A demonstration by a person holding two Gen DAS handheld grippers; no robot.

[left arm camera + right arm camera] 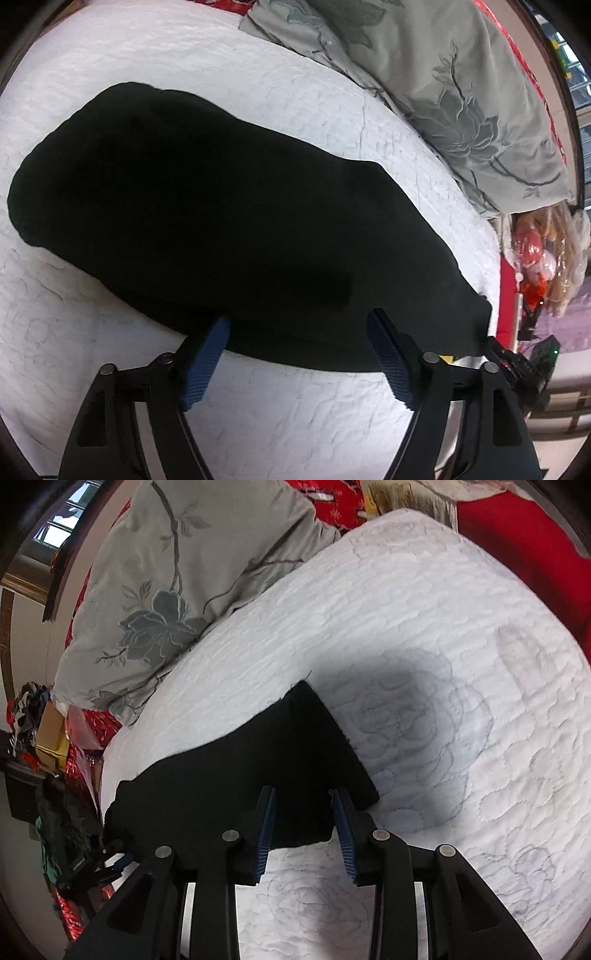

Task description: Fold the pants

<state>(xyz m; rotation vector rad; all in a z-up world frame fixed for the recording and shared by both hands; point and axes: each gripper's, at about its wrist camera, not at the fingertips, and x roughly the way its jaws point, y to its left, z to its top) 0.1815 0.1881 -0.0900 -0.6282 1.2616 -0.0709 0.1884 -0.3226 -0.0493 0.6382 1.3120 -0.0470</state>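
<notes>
Black pants [221,206] lie folded lengthwise on a white quilted bed [295,413]. My left gripper [299,321] is open, its blue pads [207,354] at the near edge of the pants, astride the hem. In the right wrist view the pants' end [240,775] lies flat with a corner pointing away. My right gripper [303,797] is open, its blue pads [267,823] straddling the near edge of the cloth. The left gripper [107,860] shows at the far left edge of the pants.
A grey floral duvet [443,92] lies along the far side of the bed; it also shows in the right wrist view [177,572]. Red bedding [524,535] lies beyond. Bags and clutter [543,258] stand off the bed's end.
</notes>
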